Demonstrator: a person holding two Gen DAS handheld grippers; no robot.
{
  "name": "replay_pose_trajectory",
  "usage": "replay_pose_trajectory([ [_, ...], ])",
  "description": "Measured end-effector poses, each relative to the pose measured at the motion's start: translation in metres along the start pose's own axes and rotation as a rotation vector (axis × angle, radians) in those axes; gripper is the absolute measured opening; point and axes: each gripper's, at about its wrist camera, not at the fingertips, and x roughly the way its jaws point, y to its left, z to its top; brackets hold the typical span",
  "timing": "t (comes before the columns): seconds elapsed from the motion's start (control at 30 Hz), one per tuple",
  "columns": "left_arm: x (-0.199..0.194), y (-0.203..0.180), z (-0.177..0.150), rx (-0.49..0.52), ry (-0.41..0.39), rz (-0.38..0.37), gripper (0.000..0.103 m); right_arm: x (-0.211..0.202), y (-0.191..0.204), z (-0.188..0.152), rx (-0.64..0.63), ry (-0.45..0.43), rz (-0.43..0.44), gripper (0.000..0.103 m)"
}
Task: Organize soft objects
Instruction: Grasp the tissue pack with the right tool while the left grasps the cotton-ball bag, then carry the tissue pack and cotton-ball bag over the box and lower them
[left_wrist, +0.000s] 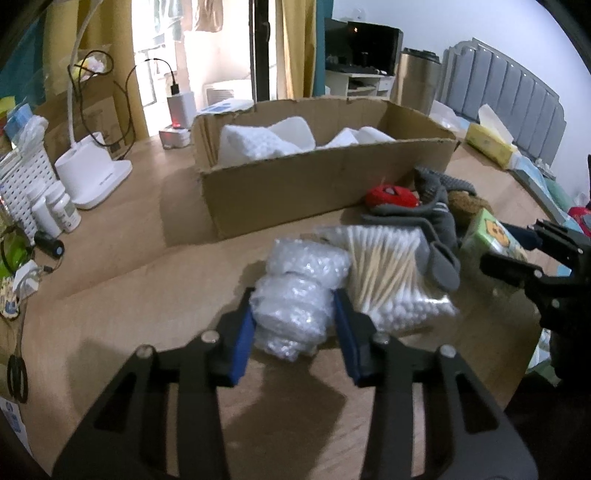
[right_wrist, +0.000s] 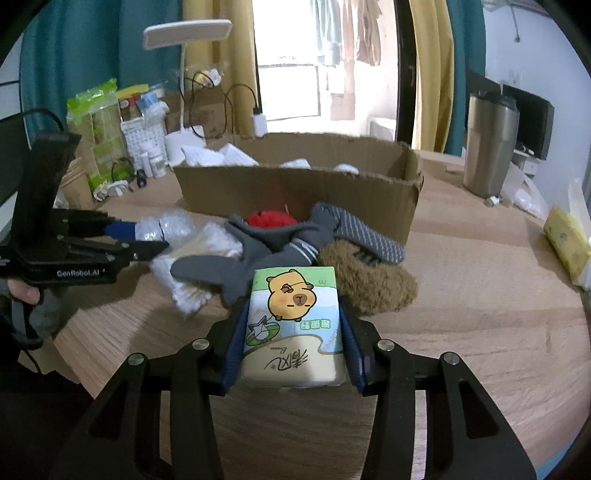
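Left claw (left_wrist: 293, 325) pinches bubble-wrap roll (left_wrist: 295, 295): light, squashy, slick; hold mid-body. Right claw (right_wrist: 291, 343) clamps tissue pack (right_wrist: 293, 321) by its sides: soft, yielding. Both low over tabletop (right_wrist: 480, 314), cardboard box (left_wrist: 314, 177) beyond.

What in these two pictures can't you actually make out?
- Box contents: both views, the cardboard wall hides all but white foam tops.
- Brown plush: right view, grey socks and tissue pack cover it.
- Red toy: both views, socks hide most.
- Bottle labels: left view, too small.
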Motion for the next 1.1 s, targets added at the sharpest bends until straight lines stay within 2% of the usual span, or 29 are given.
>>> replay_pose_trajectory([
  [0.2,-0.011,-0.001,0.000,-0.013,-0.021,0.006,0.041,-0.004,0.003,0.003,-0.012,-0.016,0.007,0.049],
  [0.5,-0.034,0.006,0.012,-0.040,-0.093,0.023,0.041,-0.015,0.007,0.008,-0.031,-0.060,0.011,0.049],
  [1.1,-0.056,0.005,0.038,-0.087,-0.228,-0.009,0.041,-0.028,-0.012,0.030,-0.017,-0.138,-0.016,0.049],
])
